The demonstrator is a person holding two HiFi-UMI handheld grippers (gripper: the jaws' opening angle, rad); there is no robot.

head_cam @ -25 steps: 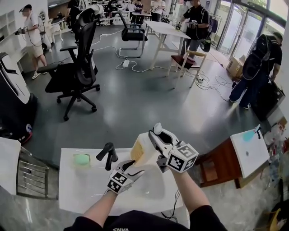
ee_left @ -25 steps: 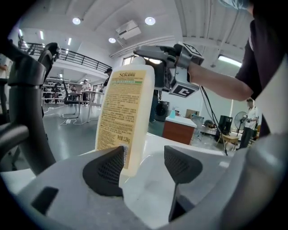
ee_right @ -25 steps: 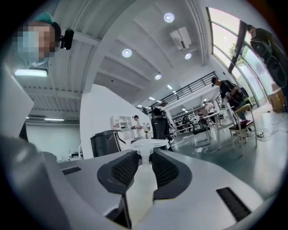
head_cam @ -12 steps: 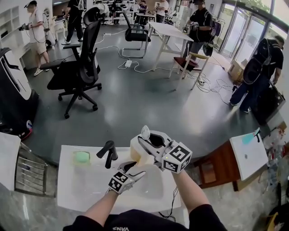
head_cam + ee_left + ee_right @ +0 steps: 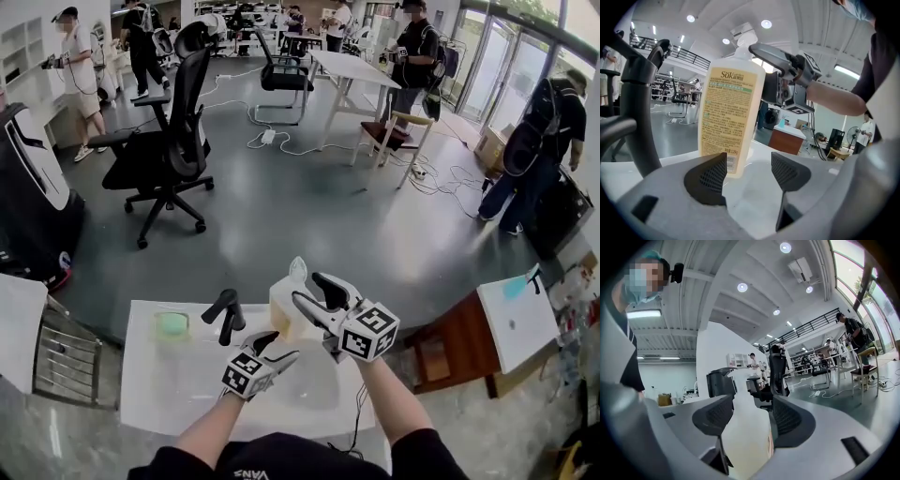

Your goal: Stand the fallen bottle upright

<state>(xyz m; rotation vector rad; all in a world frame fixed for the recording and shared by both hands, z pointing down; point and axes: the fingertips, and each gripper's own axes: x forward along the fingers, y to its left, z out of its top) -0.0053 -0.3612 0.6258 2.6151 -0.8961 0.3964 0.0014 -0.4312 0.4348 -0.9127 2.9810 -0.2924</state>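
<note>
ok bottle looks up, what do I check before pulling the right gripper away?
1. Bottle upright on the table: ok.
2. Right gripper released: ok. Its jaws have just been opening and stand wide, with the bottle between them.
3. Retreat path: not ok for a sideways move, since a jaw stands on each side of the bottle. Probably back straight out.
4. Left gripper open and empty: ok. The bottle stands beyond its jaws, not between them.
5. Bottle base flat: cannot tell. A left jaw covers part of it.
</note>
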